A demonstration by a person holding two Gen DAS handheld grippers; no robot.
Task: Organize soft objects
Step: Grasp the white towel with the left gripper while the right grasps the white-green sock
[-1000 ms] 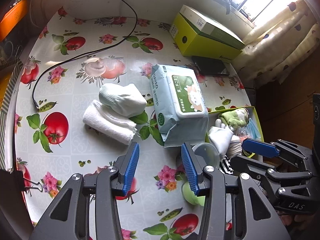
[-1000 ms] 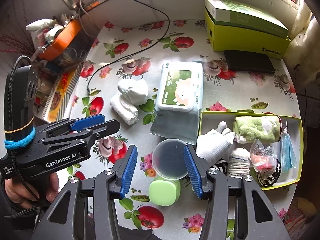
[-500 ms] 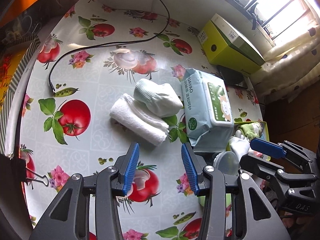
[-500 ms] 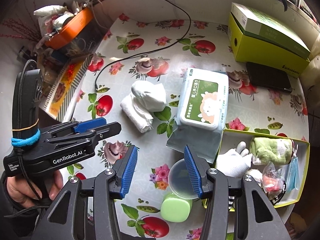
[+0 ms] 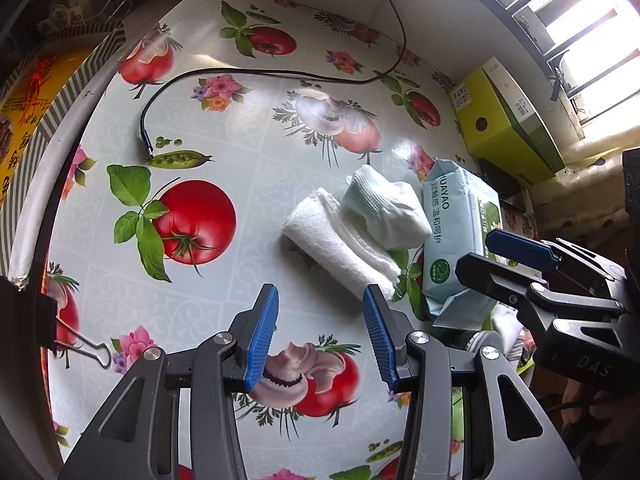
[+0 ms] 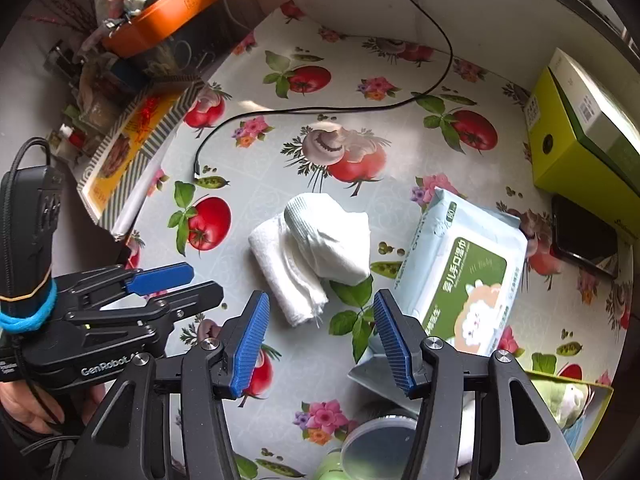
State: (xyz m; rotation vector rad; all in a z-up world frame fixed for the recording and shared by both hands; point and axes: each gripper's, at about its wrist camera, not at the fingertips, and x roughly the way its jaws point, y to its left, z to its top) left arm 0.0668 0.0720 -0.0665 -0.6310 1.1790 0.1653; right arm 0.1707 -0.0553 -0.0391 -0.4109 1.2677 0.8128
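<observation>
**A:** So what's the setup? What's it all sitting on?

**B:** A table under a glossy oilcloth printed with tomatoes, mushrooms and flowers (image 6: 280, 364), pushed against a pale wall with a bright barred window (image 5: 576, 20) at the far right. A black cable (image 6: 320, 114) snakes across the far half. Off the left edge sits an orange plastic tub (image 6: 160, 20) heaped with clutter.

**A:** Any containers?

**B:** Biggest is a lime-green cardboard box with a darker green lid (image 6: 580, 128), shut, far right, with a flat black device (image 6: 584, 236) lying just in front of it. Then a pale blue pack of wet wipes with a green label (image 6: 460, 280) lying flat, right of centre. Near right there's an open yellow-green tray (image 6: 596, 404) holding a fuzzy green cloth; the rest of its contents are mostly hidden. A clear round lid on a small green tub (image 6: 372, 444) sits at the near edge.

**A:** And the soft stuff?

**B:** A rolled white towel (image 6: 280, 268) in the middle, with a bunched white ribbed sock (image 6: 328, 236) lying on top of it, just left of the wipes.

**A:** Tongs?

**B:** Left gripper (image 5: 320, 336) is spread wide and empty, hovering over bare cloth near the towel's end. Right gripper (image 6: 320, 340) is opening, nothing between its blue pads, with the towel's near end just beyond them.
</observation>
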